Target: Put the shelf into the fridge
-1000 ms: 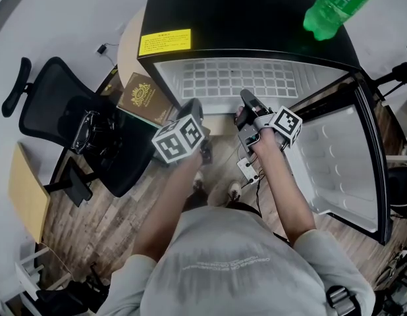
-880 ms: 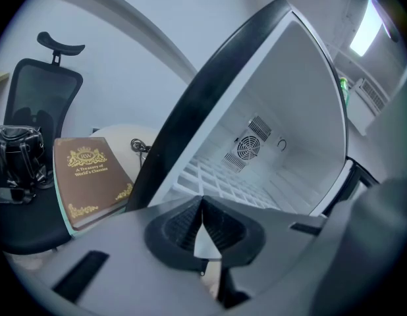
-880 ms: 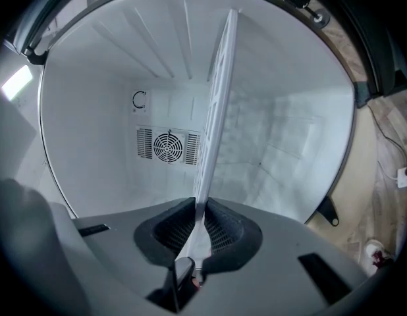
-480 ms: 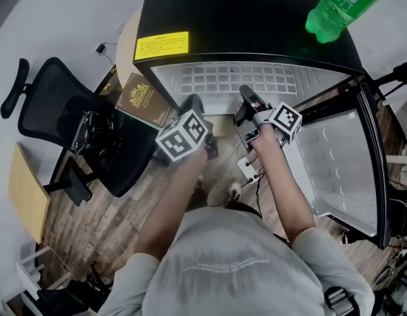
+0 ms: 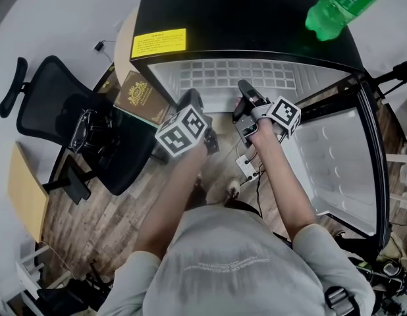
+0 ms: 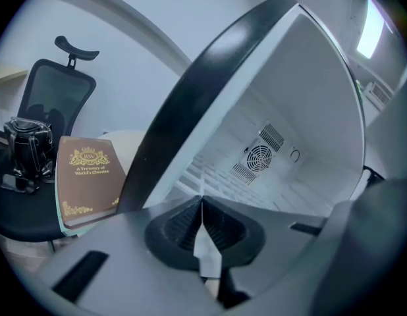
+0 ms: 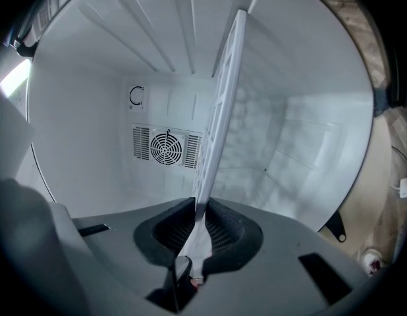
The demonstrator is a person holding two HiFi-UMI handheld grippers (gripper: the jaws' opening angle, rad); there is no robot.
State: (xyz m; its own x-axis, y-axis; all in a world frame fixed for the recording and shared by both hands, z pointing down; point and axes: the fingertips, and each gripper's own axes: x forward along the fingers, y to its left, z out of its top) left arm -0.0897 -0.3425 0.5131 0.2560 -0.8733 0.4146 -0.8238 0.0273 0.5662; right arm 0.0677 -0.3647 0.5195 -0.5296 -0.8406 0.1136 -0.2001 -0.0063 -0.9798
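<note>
Where the right gripper (image 7: 195, 210) closes, its two dark pads are pressed together on the thin front edge of the white shelf (image 7: 221, 110), which runs away from the jaws edge-on toward the back wall of the fridge (image 7: 91, 104) and its round fan (image 7: 166, 147). The left gripper (image 6: 202, 204) is likewise clamped tight, with a sliver of the same white edge between its pads and the grid of the shelf (image 6: 198, 170) showing just beyond.

From above, both grippers, left (image 5: 190, 101) and right (image 5: 245, 95), sit side by side at the mouth of the black fridge (image 5: 256, 12), holding the near rim of the shelf (image 5: 233, 78). The shelf lies roughly level inside the cavity and spans its width. Whether its sides rest on their ledges cannot be told.

The shelf looks like a thin, stiff grid, light for its width, with a smooth coating that could slide in the pads. Held at the front rim only, it would likely sag or twist at the far end, so two holds set apart on that rim, as here, seem the sound choice.

The door (image 5: 335, 163) stands open to the right. A green bottle (image 5: 340, 4) lies on top of the fridge, and a brown book (image 5: 140, 97) and a black chair (image 5: 58, 110) stand to the left.
</note>
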